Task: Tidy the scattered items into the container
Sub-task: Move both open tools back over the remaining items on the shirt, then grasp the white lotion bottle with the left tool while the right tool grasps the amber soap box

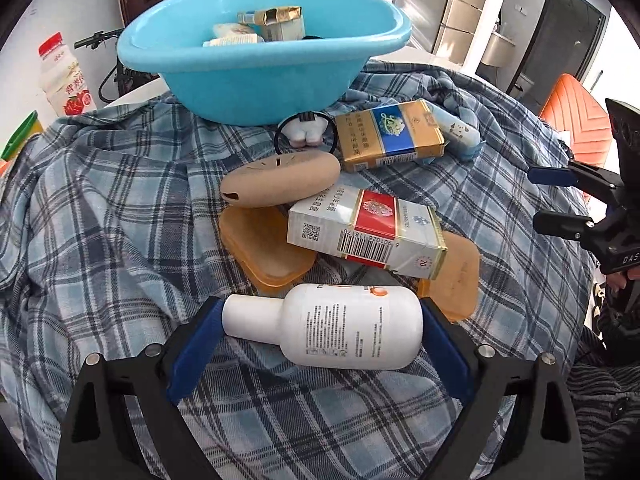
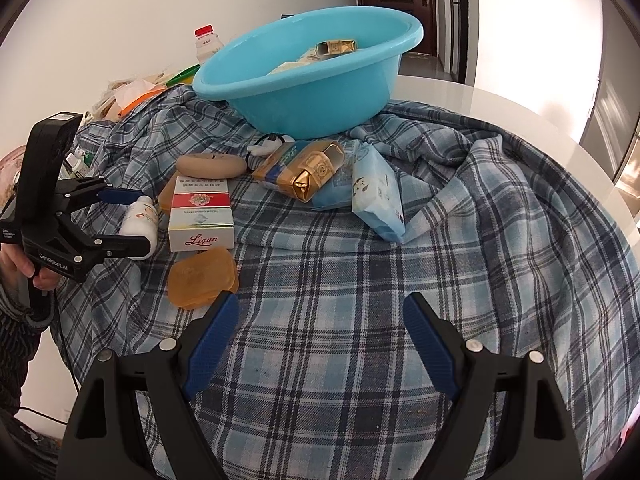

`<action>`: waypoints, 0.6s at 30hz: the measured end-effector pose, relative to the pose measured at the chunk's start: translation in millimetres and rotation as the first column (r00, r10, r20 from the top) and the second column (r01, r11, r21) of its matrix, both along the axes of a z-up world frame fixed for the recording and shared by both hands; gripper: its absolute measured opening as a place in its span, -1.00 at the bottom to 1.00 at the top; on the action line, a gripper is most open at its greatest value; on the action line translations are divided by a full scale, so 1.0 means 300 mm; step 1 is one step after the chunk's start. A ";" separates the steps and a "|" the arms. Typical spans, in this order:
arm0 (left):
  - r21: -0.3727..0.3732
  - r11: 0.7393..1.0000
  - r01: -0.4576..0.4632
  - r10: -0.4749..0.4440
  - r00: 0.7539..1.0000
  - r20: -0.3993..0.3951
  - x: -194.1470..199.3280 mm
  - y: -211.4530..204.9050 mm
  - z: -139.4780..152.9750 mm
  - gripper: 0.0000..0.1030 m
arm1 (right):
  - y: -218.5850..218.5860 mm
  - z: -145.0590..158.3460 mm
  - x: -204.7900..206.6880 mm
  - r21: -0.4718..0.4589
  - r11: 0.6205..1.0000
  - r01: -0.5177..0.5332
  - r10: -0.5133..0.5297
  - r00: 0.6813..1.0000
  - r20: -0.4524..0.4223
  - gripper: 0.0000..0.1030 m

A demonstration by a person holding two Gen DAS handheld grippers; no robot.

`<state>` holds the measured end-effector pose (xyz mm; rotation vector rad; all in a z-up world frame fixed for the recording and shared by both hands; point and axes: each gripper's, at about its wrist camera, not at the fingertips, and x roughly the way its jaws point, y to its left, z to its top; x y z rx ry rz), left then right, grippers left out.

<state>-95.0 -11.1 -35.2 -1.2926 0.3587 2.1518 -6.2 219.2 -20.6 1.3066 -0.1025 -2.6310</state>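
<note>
A few packets already lie in the round blue plastic basin [image 1: 256,76] at twelve o'clock, while the left gripper [image 1: 320,324] brackets the white plastic bottle [image 1: 332,324], its hold uncertain, the right gripper [image 2: 320,320] gapes wide and empty, and several boxes remain on the cloth

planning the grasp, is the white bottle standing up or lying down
Lying down: the white bottle rests on its side on the plaid cloth, cap pointing left, between the left gripper's open fingers.

Orange lid [image 1: 456,276] half-hidden; basin [image 1: 256,80] contents obscured
</note>
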 end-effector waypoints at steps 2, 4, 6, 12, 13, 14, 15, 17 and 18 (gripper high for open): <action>-0.002 1.000 0.003 -0.003 1.000 -0.007 0.015 0.002 0.012 0.85 | -0.003 0.001 0.005 -0.006 1.000 -0.004 0.004 1.000 0.000 0.61; -0.002 1.000 0.000 0.000 1.000 -0.014 0.031 0.003 0.022 0.85 | -0.008 0.002 0.012 -0.015 1.000 -0.011 0.011 1.000 0.001 0.61; 0.000 1.000 -0.010 0.010 1.000 -0.015 0.047 0.001 0.032 0.85 | -0.014 0.002 0.020 -0.028 0.999 -0.023 0.024 1.000 0.004 0.61; -0.036 0.995 -0.089 0.085 0.993 -0.085 0.120 -0.023 0.066 0.85 | -0.075 0.004 0.029 -0.013 0.995 -0.102 0.102 0.995 0.004 0.61; -0.048 0.993 -0.103 0.098 0.990 -0.099 0.135 -0.027 0.069 0.85 | -0.092 0.001 0.026 -0.006 0.993 -0.120 0.120 0.993 0.006 0.61; -0.056 0.991 -0.121 0.115 0.988 -0.105 0.146 -0.033 0.070 0.85 | -0.112 -0.002 0.021 0.001 0.990 -0.139 0.139 0.990 0.009 0.61; -0.062 0.988 -0.144 0.137 0.985 -0.106 0.156 -0.042 0.069 0.85 | -0.134 -0.006 0.016 0.010 0.987 -0.160 0.160 0.987 0.012 0.61; -0.065 0.979 -0.191 0.184 0.977 -0.104 0.172 -0.064 0.062 0.85 | -0.181 -0.014 0.002 0.034 0.979 -0.201 0.200 0.980 0.014 0.61; -0.069 0.974 -0.217 0.209 0.972 -0.107 0.179 -0.075 0.057 0.85 | -0.206 -0.018 -0.006 0.050 0.974 -0.221 0.221 0.975 0.014 0.61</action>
